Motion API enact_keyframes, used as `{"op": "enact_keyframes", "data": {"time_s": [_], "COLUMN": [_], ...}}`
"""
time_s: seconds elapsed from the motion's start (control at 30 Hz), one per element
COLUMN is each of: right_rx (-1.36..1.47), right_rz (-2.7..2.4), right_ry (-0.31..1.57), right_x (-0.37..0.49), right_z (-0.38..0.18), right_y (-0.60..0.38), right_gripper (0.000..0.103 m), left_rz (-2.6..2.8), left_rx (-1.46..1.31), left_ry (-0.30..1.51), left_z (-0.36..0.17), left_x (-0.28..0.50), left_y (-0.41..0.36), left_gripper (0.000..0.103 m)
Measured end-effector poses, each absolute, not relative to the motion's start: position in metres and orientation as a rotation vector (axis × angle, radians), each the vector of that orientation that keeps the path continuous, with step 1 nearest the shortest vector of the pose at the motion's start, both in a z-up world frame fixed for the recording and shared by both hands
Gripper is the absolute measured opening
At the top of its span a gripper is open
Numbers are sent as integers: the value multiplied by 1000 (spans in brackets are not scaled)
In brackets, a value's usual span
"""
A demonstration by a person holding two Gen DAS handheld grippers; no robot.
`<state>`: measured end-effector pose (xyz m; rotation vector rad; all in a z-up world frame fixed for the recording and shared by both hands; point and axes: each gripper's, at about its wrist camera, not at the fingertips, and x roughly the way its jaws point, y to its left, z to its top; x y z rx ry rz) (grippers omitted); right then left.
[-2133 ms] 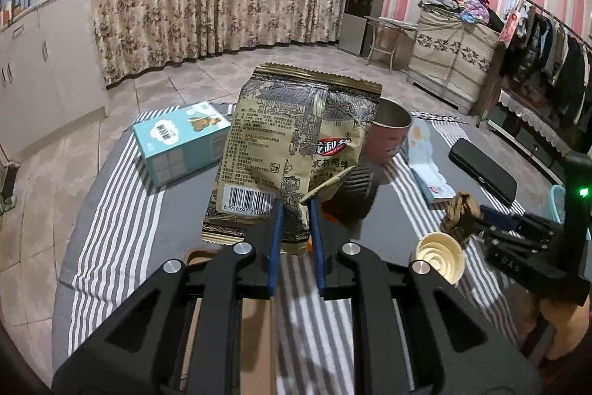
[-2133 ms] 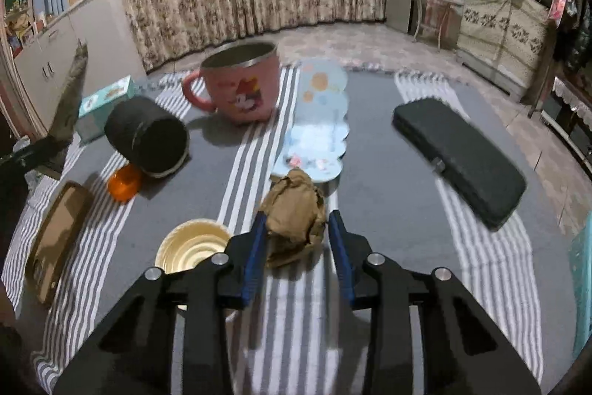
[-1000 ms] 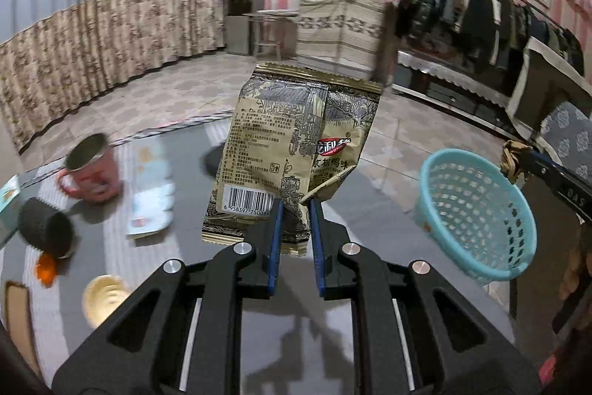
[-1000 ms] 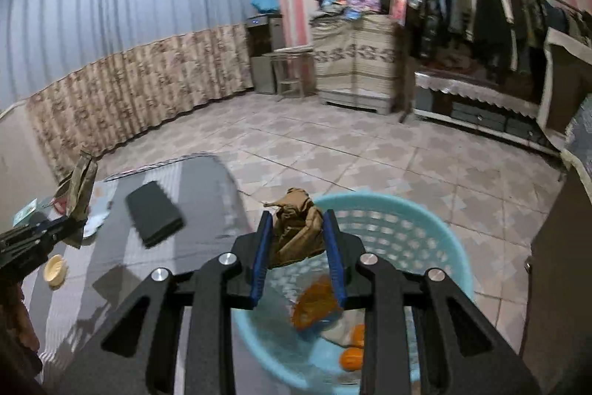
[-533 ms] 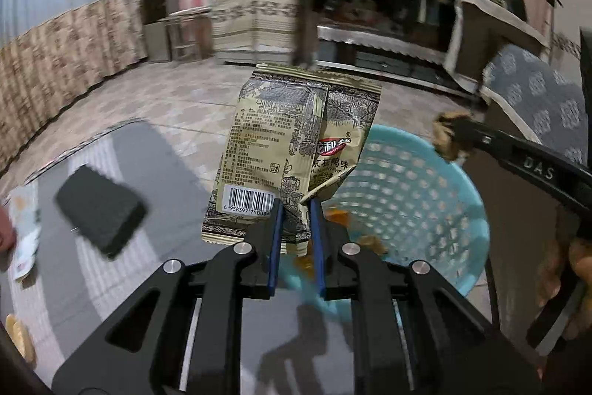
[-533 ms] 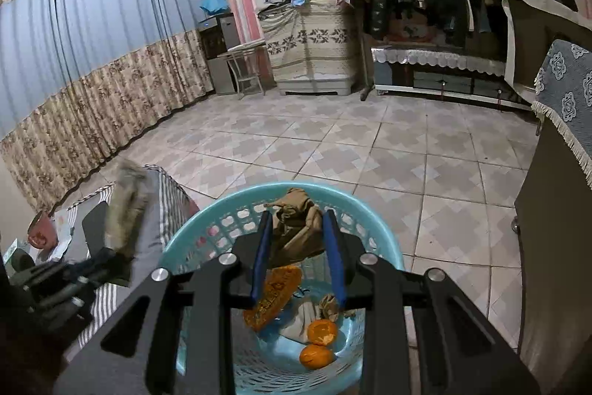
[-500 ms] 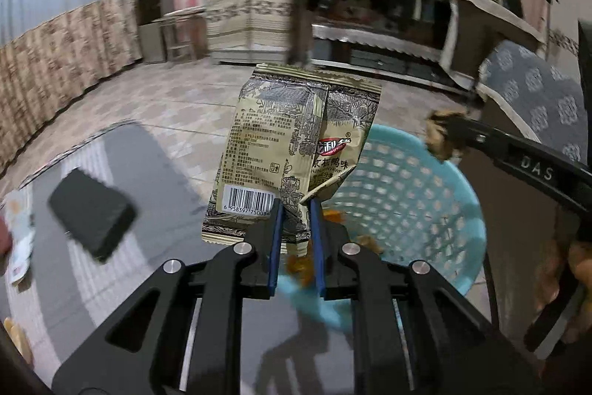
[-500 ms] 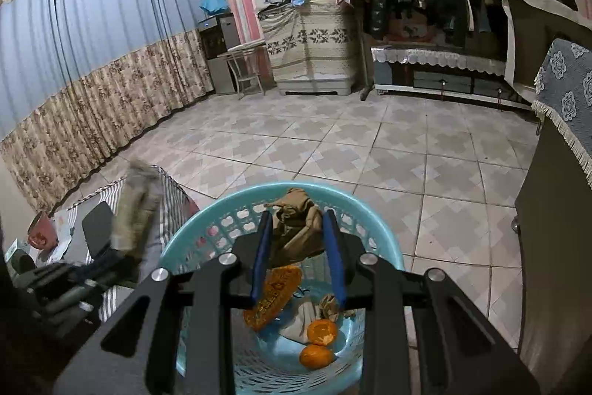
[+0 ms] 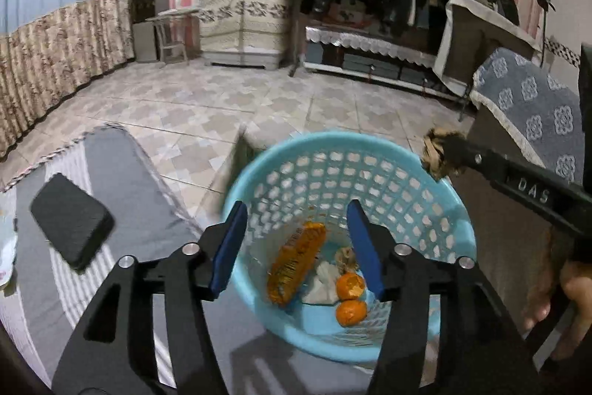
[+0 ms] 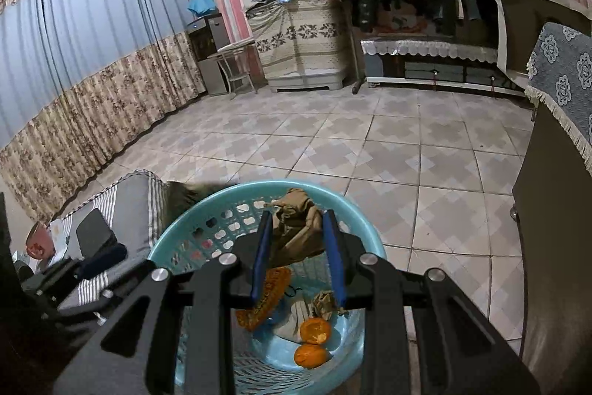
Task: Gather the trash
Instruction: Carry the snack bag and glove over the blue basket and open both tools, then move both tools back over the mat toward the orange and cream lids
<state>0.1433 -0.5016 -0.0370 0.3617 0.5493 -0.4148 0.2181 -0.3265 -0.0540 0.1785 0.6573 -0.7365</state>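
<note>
A turquoise basket point(image 9: 370, 150) sits below both grippers, holding an orange wrapper point(image 9: 296, 261), orange peels point(image 9: 349, 298) and white tissue. My left gripper point(image 9: 298, 210) hangs over it, its jaws opening with nothing between them. The snack bag point(image 9: 240, 165) is a loose blur at the basket's left rim, also a blur in the right wrist view point(image 10: 185, 198). My right gripper point(image 10: 298, 217) is shut on a crumpled brown paper point(image 10: 296, 224) above the basket point(image 10: 177, 239). From the left wrist view, that right gripper point(image 9: 440, 154) reaches in from the right.
A black case point(image 9: 70, 232) lies on the grey striped tablecloth point(image 9: 148, 210) left of the basket. A pink mug point(image 10: 37, 245) stands farther back. A dark cabinet point(image 9: 518, 247) rises close on the right. Tiled floor spreads beyond.
My left gripper has opened and let go of the snack bag, which drops toward the basket's left rim. Both grippers swung from the table to over the basket; the right still holds the paper.
</note>
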Motion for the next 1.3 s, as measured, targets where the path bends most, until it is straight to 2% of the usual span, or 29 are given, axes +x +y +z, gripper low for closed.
{"op": "enact_keyframes", "data": {"time_s": [0.23, 0.33, 0.53, 0.6, 0.67, 0.87, 1.0, 1.3], "right_rx": [343, 340, 327, 312, 300, 286, 242, 128], "right_rz": [-390, -371, -374, -380, -392, -438, -465, -424], "right_ry": [583, 598, 603, 613, 618, 589, 574, 574], "right_x": [153, 160, 169, 172, 175, 169, 167, 171], "right_z": [-43, -45, -47, -48, -49, -45, -41, -35], "right_y": [-493, -488, -474, -470, -467, -463, -454, -416], "right_gripper": [29, 29, 32, 40, 61, 88, 95, 96], "left_rz": [-607, -539, -437, -401, -375, -294, -238, -147], "left_rx": [162, 159, 141, 129, 111, 91, 75, 60], "left_ry": [638, 619, 616, 610, 605, 575, 562, 548], "left_z": [-45, -40, -40, -38, -34, -22, -17, -13], "left_x": [233, 236, 235, 235, 234, 229, 223, 212], "left_y": [-279, -253, -200, -181, -163, -122, -96, -36], "left_gripper": [68, 81, 88, 90, 92, 96, 97, 97]}}
